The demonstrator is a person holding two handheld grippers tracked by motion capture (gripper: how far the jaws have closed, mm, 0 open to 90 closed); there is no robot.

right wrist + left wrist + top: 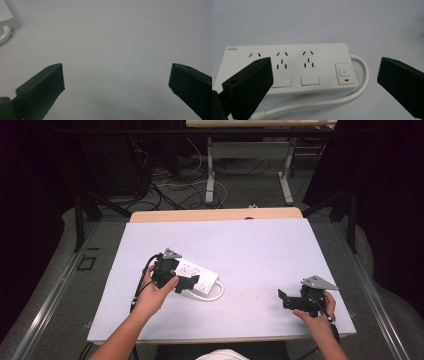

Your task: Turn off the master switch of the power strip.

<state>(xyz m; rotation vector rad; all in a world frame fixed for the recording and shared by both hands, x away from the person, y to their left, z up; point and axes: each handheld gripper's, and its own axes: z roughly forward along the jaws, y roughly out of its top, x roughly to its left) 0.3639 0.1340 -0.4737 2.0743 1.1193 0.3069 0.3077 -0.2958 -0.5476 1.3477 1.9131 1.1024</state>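
Setting: pale matte board (pixel 260 250) laid over a wooden table (pixel 215 214); dark room behind, cables on the floor beyond.

Item 1: power strip (pixel 197 275), white glossy plastic, oblong with rounded edges, lying flat on the board left of centre. The high view gives its place and its looped white cord (pixel 217 295). The left gripper view adds detail: three socket groups, two blank rectangular covers, a square switch (pixel 344 72) with a small red mark below it, and the thick round cord (pixel 352 93) curving along the near side.

Item 2: left gripper (pixel 186 283), black, hovering over the strip's near edge; jaws spread wide, grasping nothing.

Item 3: right gripper (pixel 281 299), black with grey triangular plate, well apart at the board's right; jaws wide apart, empty. Its own view shows bare board, with the strip's corner (pixel 7 15) at upper left.
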